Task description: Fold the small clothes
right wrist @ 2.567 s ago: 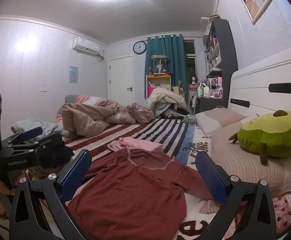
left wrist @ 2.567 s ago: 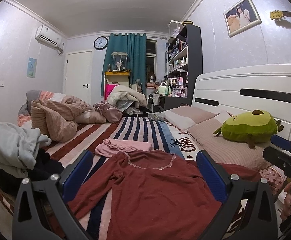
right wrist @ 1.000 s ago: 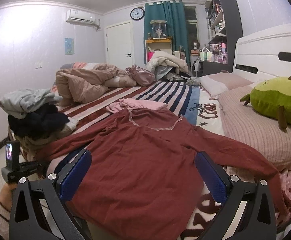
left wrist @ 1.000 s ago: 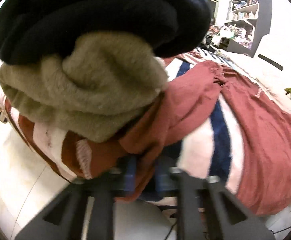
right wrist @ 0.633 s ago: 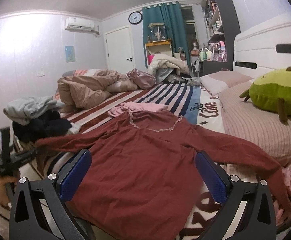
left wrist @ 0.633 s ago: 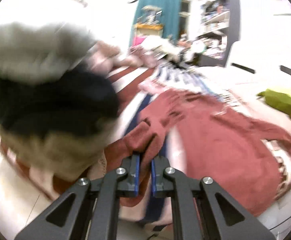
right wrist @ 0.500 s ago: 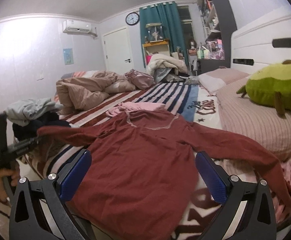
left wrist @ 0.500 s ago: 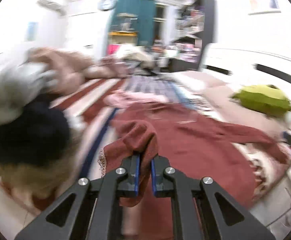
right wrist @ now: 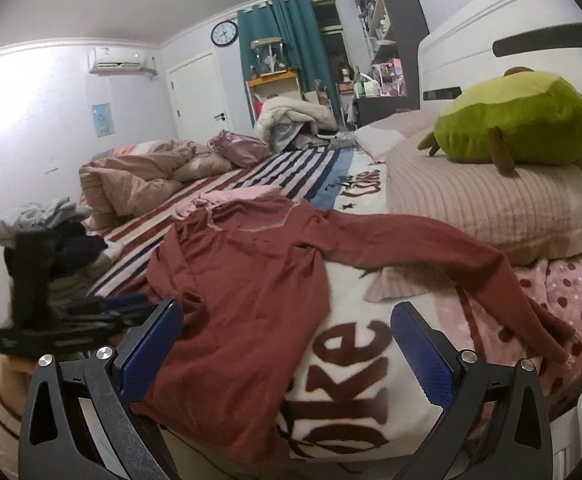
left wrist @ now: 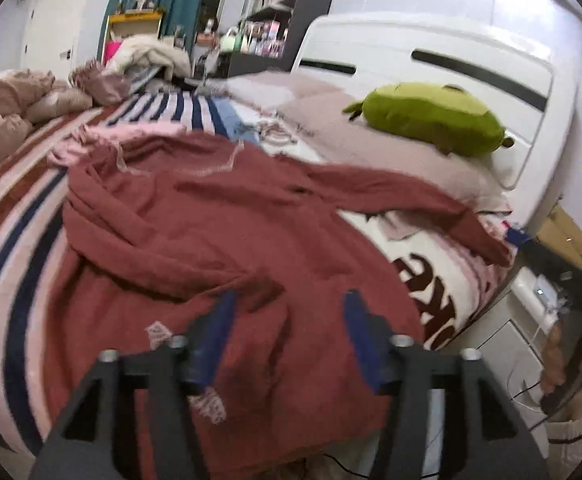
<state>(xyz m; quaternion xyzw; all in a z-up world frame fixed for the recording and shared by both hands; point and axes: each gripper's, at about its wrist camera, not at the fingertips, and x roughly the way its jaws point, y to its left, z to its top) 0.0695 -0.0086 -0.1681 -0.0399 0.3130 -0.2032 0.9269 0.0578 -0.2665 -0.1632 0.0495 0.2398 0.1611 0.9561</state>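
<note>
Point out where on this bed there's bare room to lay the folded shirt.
Free: the lettered blanket between the red shirt's body and the polka-dot cover, and the striped blanket between the pink garment and beige duvet. Crowded: the clothes pile at the near-left edge, and the pillow under the green plush.

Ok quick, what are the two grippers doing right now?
Left gripper: jaws opening, nothing pinched, over the red shirt.
Right gripper: open, empty.
</note>
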